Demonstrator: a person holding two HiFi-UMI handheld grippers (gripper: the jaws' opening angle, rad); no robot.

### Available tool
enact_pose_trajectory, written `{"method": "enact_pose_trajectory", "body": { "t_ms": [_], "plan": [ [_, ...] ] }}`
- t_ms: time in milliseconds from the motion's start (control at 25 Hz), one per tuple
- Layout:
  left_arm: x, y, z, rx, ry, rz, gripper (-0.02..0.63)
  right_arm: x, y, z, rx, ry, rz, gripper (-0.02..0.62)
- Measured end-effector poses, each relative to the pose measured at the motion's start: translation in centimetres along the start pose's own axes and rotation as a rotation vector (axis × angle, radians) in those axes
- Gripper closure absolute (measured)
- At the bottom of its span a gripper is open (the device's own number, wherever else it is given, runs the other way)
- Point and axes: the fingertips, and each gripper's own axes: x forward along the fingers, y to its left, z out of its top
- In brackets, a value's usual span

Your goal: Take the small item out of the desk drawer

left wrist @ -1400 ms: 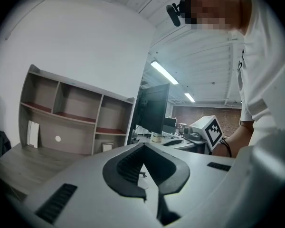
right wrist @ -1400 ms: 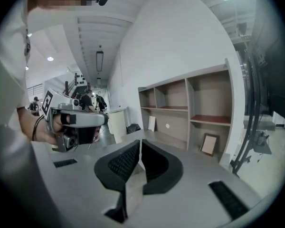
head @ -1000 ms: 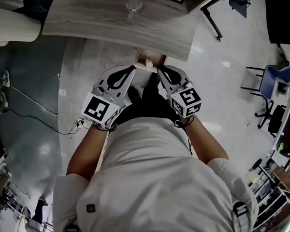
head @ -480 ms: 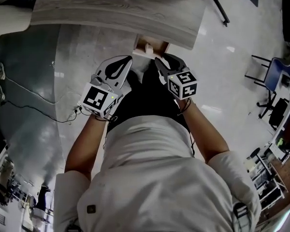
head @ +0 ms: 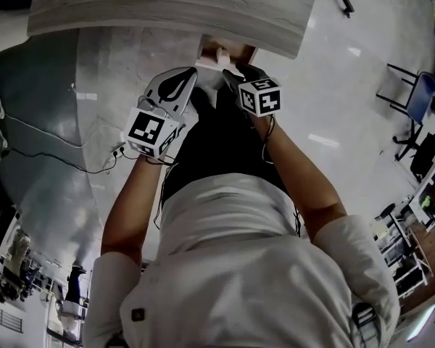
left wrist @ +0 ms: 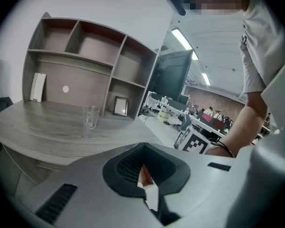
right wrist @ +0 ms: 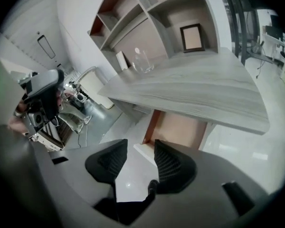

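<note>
Under the front edge of the pale grey wood-grain desk top (head: 167, 13), in the head view, a tan wooden drawer (head: 239, 51) is showing, and a small pale lump (head: 221, 54) is sitting at its mouth; whether that lump is the small item or a handle I cannot tell. The person is bending over it, and the left gripper (head: 191, 75) and the right gripper (head: 239, 75) are both pointing at the drawer, near it but seemingly not touching it

Along the left gripper view, that gripper's tips are meeting with nothing caught between them, and only a sliver of tan is peeping through the hollow behind them. A clear drinking glass (left wrist: 90, 117) is standing on the desk top before a grey open shelf unit (left wrist: 85, 46)

Along the right gripper view, the ribbed black pads (right wrist: 168, 163) are standing apart, the jaws having just been opening, and nothing is lying between them. Beyond them the drawer's tan panel and a white edge (right wrist: 143, 152) are showing under the desk top

By my reading, the reach toward the drawer is the step in hand. Next, the right gripper is needing to go into the drawer and bring the item between its open jaws before closing
</note>
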Motion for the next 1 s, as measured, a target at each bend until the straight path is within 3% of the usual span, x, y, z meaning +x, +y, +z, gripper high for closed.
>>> {"method": "enact_pose_trajectory", "body": {
  "t_ms": [600,1000],
  "plan": [
    [5.9,3.6,-6.8,-0.053,0.081,0.020,0.591,8.9,-5.5,-3.8,0.114,0.096,-0.099,0.370],
    [7.3,3.8,-8.9,-0.090,0.104,0.015,0.591,12.2,-6.9,-5.3,0.189,0.161,-0.128,0.356]
  ]
}}
